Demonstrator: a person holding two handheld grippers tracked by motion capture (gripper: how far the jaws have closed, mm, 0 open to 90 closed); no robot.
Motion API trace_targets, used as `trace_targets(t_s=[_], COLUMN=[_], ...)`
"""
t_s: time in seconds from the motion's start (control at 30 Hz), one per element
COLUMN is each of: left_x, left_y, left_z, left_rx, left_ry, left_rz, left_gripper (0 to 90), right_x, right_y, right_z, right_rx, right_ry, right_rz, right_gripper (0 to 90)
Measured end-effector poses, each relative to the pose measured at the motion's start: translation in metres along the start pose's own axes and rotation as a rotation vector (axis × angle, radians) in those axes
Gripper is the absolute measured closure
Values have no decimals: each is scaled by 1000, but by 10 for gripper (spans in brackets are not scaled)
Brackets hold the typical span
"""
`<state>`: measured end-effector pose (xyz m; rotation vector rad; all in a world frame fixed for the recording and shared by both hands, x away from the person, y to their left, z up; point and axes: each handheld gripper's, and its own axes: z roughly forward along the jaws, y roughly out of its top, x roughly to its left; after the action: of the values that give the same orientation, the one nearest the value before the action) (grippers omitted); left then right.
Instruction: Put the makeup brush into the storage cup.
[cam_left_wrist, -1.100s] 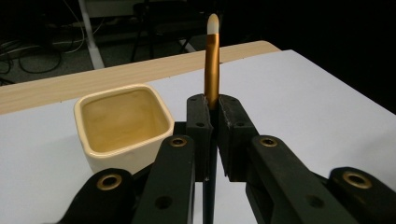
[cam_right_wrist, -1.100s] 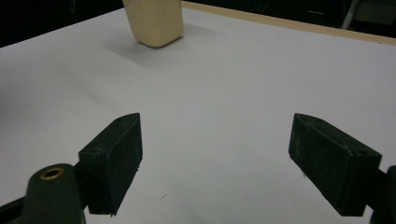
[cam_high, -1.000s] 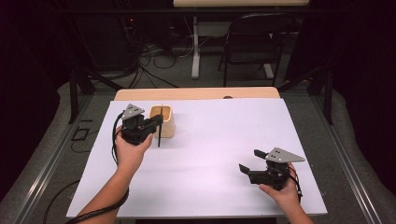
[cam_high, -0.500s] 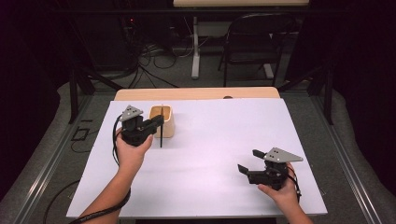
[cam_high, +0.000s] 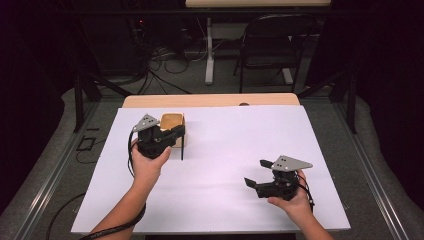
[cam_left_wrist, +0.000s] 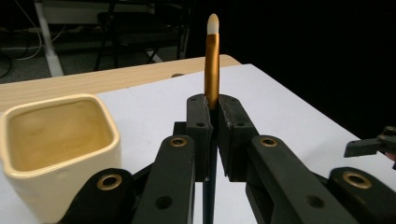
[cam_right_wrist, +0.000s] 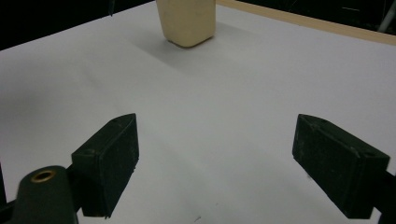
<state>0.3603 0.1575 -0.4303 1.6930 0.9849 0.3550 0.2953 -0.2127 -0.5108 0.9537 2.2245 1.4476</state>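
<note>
My left gripper (cam_high: 179, 134) (cam_left_wrist: 212, 116) is shut on a thin stick (cam_left_wrist: 212, 60) and holds it upright. The stick has a gold upper part and a white tip, and its dark lower shaft (cam_high: 182, 150) hangs down toward the sheet. A cream square cup (cam_high: 171, 121) (cam_left_wrist: 56, 140) stands empty just behind and beside this gripper, at the back left of the white sheet. My right gripper (cam_high: 256, 173) (cam_right_wrist: 215, 149) sits low near the front right, open, with nothing between its jaws. From there the cup (cam_right_wrist: 187, 21) appears far ahead.
The white sheet (cam_high: 225, 145) covers the table, and a strip of wooden tabletop (cam_high: 215, 100) shows at the far edge. A dark chair (cam_high: 270, 45) and floor cables lie beyond the table. The left gripper's cable (cam_high: 115, 227) trails off the front edge.
The left gripper and its stick have drifted slightly to the right in front of the cup. The right gripper has kept still.
</note>
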Motion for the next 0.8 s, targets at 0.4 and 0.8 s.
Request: trace_targets(t_s=[0.4, 0.8], left_x=[-6, -11], left_y=[-4, 0], left_z=[4, 6], left_rx=[10, 13], left_ry=[-28, -38], left_rz=[0, 16], left_gripper=[836, 836], right_x=[4, 2], right_y=[14, 24], right_z=[16, 33], right_rx=[-22, -27], right_ry=[23, 71], right_rz=[32, 65], right_gripper=[264, 395])
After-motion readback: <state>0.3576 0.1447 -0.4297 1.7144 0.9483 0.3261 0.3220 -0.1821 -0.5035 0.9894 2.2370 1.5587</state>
